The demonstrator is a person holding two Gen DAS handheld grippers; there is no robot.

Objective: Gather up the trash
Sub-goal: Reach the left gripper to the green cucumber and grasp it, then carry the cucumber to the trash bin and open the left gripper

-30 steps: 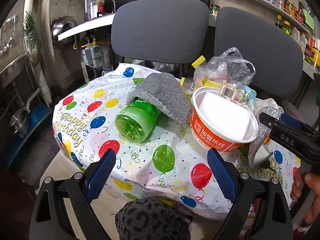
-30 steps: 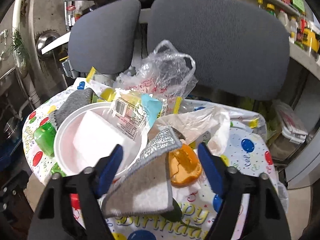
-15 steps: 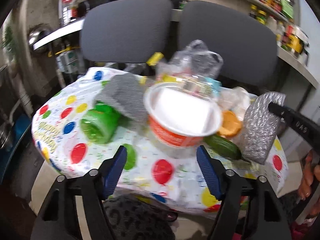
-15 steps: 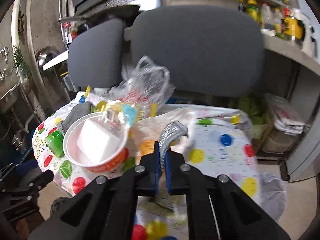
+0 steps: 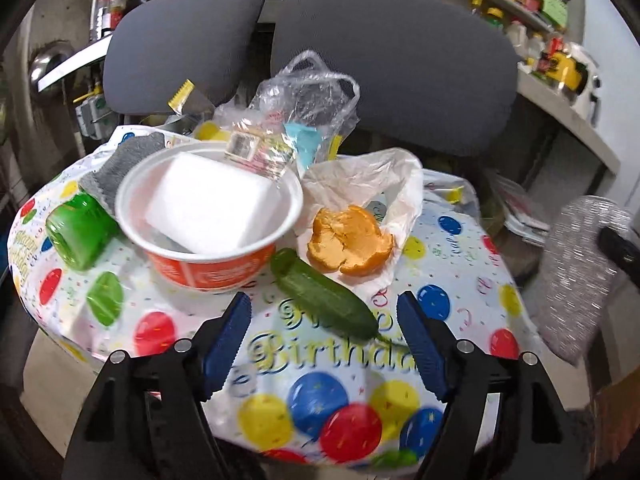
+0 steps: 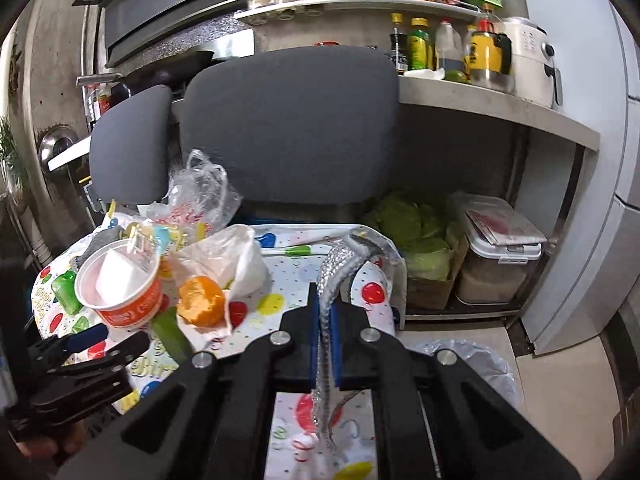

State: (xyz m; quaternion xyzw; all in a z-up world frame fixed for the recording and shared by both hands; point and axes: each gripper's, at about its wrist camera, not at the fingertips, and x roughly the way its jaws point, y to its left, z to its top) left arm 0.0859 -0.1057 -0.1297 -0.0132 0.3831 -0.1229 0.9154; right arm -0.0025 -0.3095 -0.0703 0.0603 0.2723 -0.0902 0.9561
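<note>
Right gripper (image 6: 326,344) is clamped on the silver scouring pad (image 6: 340,276), held off the table edge, likely for the lined bin (image 6: 480,364) on the floor below it. Left gripper (image 5: 324,344) jaws are opening, nothing between them, lined up on the cucumber (image 5: 320,296), probably next. Orange peel (image 5: 348,240) sits on a white bag. Bin is only partly visible.

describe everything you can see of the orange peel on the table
The orange peel is one torn, cupped piece lying open side up, with pale orange pith inside and ragged, curled edges. It rests on a crumpled white plastic bag spread over the balloon tablecloth. The cucumber lies just in front.
</note>
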